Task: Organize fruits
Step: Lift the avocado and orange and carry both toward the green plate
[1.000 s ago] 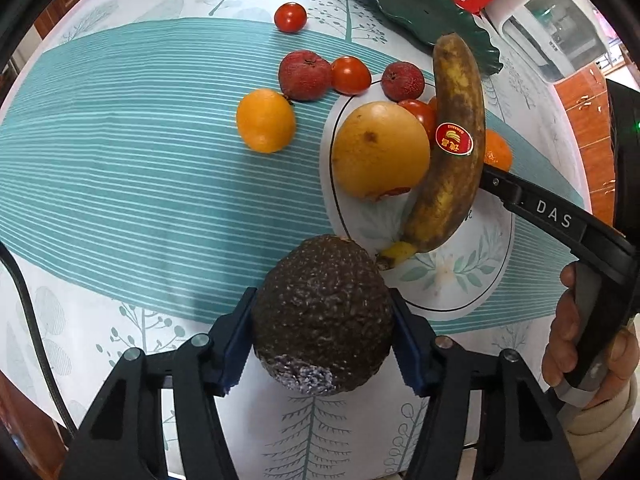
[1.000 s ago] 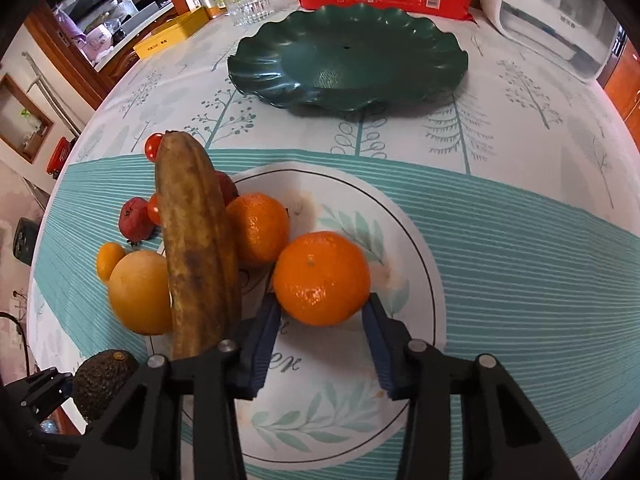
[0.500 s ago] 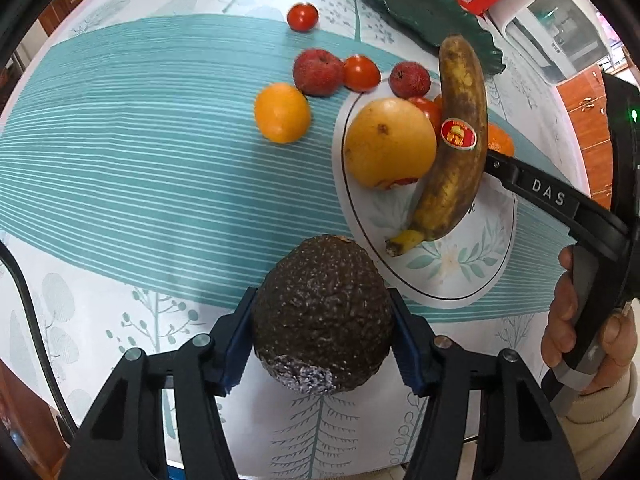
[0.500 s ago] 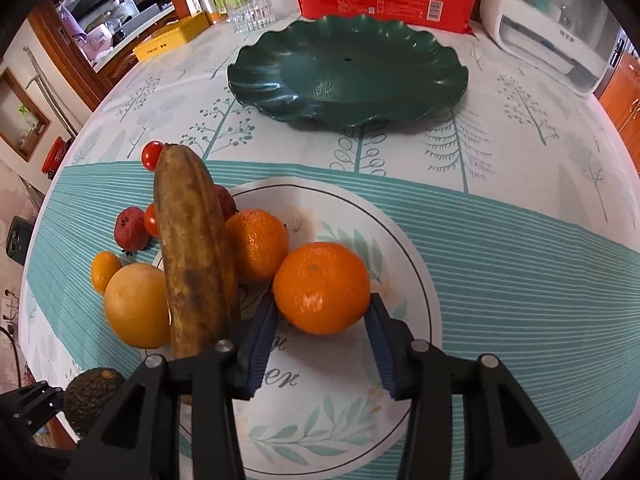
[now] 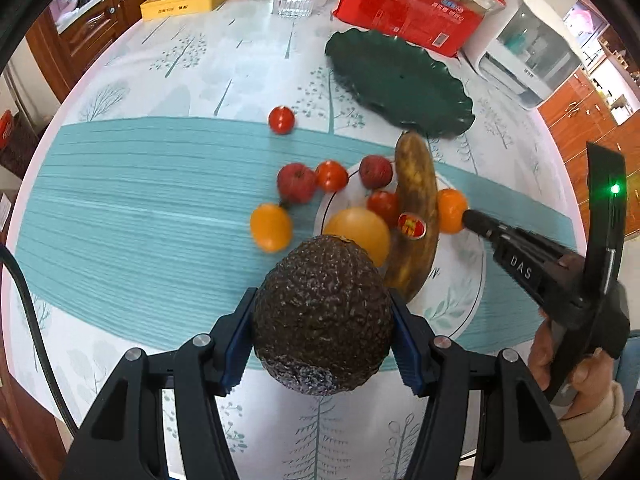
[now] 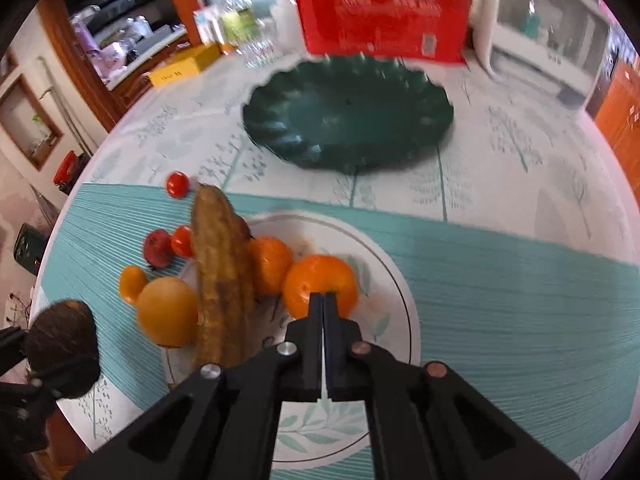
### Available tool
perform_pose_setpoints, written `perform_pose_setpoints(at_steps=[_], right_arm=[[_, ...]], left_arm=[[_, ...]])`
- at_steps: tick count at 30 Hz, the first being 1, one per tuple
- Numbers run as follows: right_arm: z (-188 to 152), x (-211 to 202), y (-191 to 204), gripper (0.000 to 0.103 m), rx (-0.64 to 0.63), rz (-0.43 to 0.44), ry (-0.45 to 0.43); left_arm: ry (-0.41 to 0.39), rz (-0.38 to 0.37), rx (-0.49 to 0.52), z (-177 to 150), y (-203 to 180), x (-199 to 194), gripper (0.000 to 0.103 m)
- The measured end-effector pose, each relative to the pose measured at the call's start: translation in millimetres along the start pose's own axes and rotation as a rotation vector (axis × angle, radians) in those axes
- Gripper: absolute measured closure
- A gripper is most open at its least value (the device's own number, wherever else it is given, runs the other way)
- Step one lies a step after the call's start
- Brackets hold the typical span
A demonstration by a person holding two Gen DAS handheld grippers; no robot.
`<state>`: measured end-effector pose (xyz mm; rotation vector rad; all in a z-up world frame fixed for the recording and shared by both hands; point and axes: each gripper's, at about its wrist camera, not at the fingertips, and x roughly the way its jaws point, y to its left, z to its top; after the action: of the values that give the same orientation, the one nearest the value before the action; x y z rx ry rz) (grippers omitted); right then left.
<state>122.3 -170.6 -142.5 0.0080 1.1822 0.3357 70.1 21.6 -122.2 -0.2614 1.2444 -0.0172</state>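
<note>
My left gripper [image 5: 322,322] is shut on a dark, bumpy avocado [image 5: 320,288] and holds it up off the table, near the front edge of the white plate [image 5: 460,280]. On that plate lie a brown banana [image 5: 416,200], a big yellow-orange fruit [image 5: 360,228] and two mandarins. My right gripper [image 6: 323,300] is shut with nothing between its fingers. Its tips rest against the near side of the front mandarin [image 6: 320,276], which sits on the plate [image 6: 392,320]. The second mandarin [image 6: 270,264] lies beside the banana [image 6: 218,264].
A dark green scalloped plate [image 6: 348,116] stands behind the white one. A small orange [image 5: 271,227], red fruits [image 5: 296,182] and a tomato [image 5: 281,120] lie on the teal cloth at the left. A red package [image 5: 404,4], a glass and a white appliance line the far edge.
The left gripper has risen with the avocado. The right gripper's jaws, which stood around the front mandarin, have closed together, and the mandarin now lies just beyond their tips.
</note>
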Motion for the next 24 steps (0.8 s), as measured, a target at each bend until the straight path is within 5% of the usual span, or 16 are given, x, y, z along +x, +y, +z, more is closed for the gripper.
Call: perform_pose_setpoints(at_steps=[3, 7, 24], right_arm=[[1.4, -0.2, -2.1, 0.093, 0.007, -0.009, -0.009], [3.4, 2.8, -6.0, 0.065, 0.030, 0.042, -0.002], [18.1, 25.7, -7.0, 0.057, -0.010, 0.043, 0.003]], left_arm=[[0.015, 0.000, 0.008, 5.5, -1.8, 3.6, 0.044], [0.032, -0.006, 0.009, 4.2, -1.1, 9.3, 0.044], [0.008, -0.010, 0.008, 18.7, -0.5, 9.6, 0.044]])
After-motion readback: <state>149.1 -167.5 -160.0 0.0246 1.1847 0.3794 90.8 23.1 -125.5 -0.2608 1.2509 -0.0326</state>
